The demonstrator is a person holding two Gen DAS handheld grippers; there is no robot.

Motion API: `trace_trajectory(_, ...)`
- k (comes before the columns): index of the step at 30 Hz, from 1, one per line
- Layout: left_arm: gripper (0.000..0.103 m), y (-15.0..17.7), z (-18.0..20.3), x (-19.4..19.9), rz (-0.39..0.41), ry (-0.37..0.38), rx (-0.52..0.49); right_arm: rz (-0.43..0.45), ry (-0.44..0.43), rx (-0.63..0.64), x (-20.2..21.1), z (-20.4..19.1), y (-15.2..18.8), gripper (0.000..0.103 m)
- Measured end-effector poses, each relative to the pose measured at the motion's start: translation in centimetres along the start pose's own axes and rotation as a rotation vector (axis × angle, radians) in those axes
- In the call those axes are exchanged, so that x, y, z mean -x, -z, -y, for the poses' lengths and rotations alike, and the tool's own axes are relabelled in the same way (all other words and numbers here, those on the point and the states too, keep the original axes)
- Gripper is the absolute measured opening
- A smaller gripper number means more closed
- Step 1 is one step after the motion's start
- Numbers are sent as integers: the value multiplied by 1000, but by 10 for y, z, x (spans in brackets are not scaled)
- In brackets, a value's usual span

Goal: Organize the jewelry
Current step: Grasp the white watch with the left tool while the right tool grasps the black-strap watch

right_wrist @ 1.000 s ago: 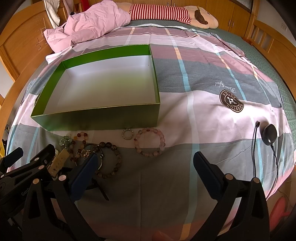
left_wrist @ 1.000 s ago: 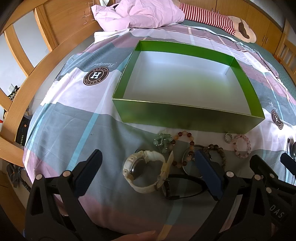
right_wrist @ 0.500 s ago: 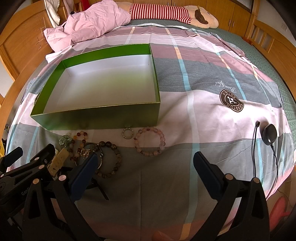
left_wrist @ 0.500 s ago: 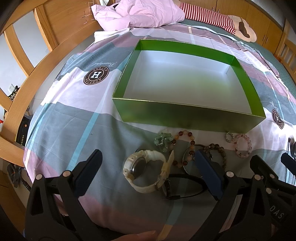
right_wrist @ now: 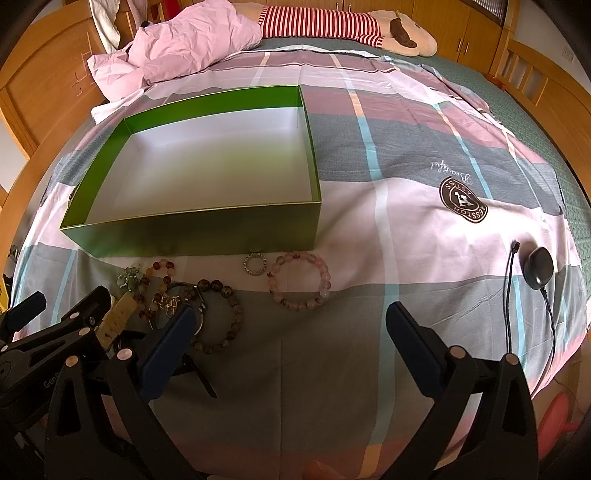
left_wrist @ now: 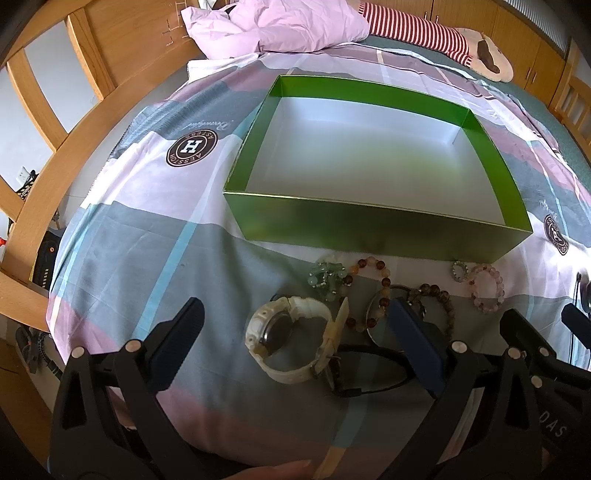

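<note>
An empty green box [left_wrist: 373, 229] [right_wrist: 192, 232] with a white inside lies on the bed. In front of it lie a white watch [left_wrist: 291, 339], a green bead cluster [left_wrist: 327, 278], an amber bead bracelet [left_wrist: 382, 291], a dark bead bracelet [right_wrist: 229, 314], a small ring [right_wrist: 254, 263] and a pink bead bracelet [right_wrist: 300, 280] [left_wrist: 487, 288]. My left gripper [left_wrist: 295, 339] is open, its fingers either side of the watch. My right gripper [right_wrist: 290, 338] is open and empty, just short of the pink bracelet.
A black strap [left_wrist: 369, 369] lies by the watch. A black puck with a cable [right_wrist: 537, 266] lies at the right. A pink pillow [right_wrist: 184, 48] and a striped plush toy [right_wrist: 332, 26] lie at the head. Wooden bed rails [left_wrist: 48, 177] run along the left.
</note>
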State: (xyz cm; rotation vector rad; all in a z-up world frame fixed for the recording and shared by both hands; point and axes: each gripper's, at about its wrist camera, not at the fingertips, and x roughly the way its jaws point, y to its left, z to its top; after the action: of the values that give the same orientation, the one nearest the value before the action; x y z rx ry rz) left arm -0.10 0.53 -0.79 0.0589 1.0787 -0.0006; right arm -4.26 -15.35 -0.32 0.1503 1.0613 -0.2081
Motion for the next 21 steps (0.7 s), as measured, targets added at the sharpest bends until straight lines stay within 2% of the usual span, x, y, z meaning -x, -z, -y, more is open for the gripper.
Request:
trace_trajectory(3,99,-1,0,-2,-10,2,0,10,3,5,1,2,0,100)
trace_trajectory(7,99,-5,-20,-8,-36,-10,78,44,78,-17,-2,23,-4,100)
trace_trajectory(9,99,-6,-30,-13,-63,-21,111,14,101,-16,-11,33,-5,100)
trace_trajectory(11,99,-6,-33,-16,-83,-25,122,-24,78,-28,-22,42,0,96)
trace_trajectory(14,99,-6,-35,-20,-100,-30,128,-81,43,5,-36,35,7,79)
trace_trajectory(16,99,-5,-38,-22,-111,-19,150,-104,18,41,-42,21,9,64)
trace_trajectory(17,97,-5,-40,-23,-116,-17,162,-112,3,63,-44,13,10,61)
trace_trajectory(19,87,-4,-46,-28,-137,-30,189,-125,-24,97,-46,-1,14,49)
trace_trajectory(21,76,-3,-50,-35,-170,-32,208,-124,-94,116,-44,-12,18,45)
